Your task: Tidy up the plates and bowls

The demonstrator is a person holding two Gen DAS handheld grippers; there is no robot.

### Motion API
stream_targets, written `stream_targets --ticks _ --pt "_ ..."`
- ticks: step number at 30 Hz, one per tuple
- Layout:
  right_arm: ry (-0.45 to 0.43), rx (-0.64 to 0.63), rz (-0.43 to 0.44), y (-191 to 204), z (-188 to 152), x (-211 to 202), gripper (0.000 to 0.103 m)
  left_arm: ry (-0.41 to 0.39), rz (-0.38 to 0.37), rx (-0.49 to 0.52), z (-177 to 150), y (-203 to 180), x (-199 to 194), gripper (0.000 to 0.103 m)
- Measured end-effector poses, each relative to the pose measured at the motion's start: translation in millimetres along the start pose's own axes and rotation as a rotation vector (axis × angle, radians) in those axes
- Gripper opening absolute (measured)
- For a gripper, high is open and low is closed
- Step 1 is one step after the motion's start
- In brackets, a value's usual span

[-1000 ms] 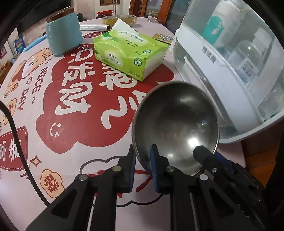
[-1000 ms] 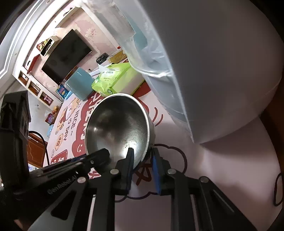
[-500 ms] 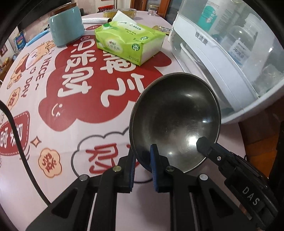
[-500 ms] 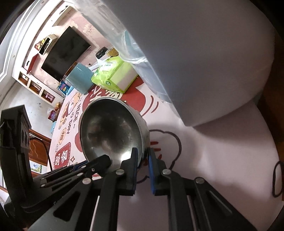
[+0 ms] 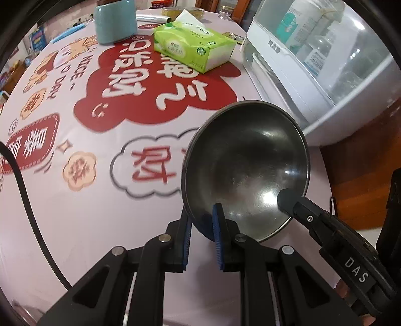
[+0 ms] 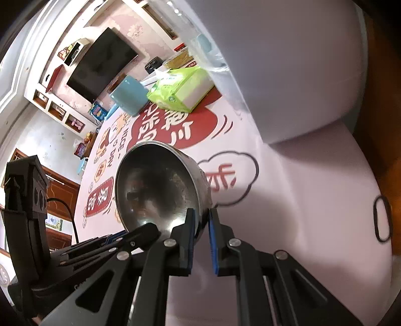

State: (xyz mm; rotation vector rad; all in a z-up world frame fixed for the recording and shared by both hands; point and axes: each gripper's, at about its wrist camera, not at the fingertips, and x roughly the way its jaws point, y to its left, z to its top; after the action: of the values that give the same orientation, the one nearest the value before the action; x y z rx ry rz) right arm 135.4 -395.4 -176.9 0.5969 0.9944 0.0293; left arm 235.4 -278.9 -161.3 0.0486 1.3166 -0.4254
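Steel, round and shiny, the metal bowl [image 5: 246, 168] sits tilted at lower right of the left wrist view, above the pink-and-red printed worktop [image 5: 82, 190]; the left hand-held gripper [image 5: 201, 230] is clenched on its near rim, one blue pad inside; the right hand-held gripper [image 6: 201, 228] pinches the opposite rim likewise; a green tissue pack [image 5: 194, 46] and teal canister [image 5: 115, 21] lie at upper centre.
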Motion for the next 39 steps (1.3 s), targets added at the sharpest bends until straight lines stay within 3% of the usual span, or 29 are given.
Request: stream_targets --ticks 9,29,39 --pt "0.024 -0.068 0.014 14.0 -21.4 -22.0 0.01 -0.002 -0.033 -0.071 -47.4 13.8 -22.3 0.016" --pt "-0.027 -0.237 0.057 65.7 -61.4 -73.2 0.007 -0.158 -0.07 -0.169 -126.8 33.9 -97.8 0.017" --pt "0.025 -0.282 0.049 87.0 -95.9 -76.5 0.007 -0.166 -0.065 -0.211 -170.7 50.7 -118.5 0.017"
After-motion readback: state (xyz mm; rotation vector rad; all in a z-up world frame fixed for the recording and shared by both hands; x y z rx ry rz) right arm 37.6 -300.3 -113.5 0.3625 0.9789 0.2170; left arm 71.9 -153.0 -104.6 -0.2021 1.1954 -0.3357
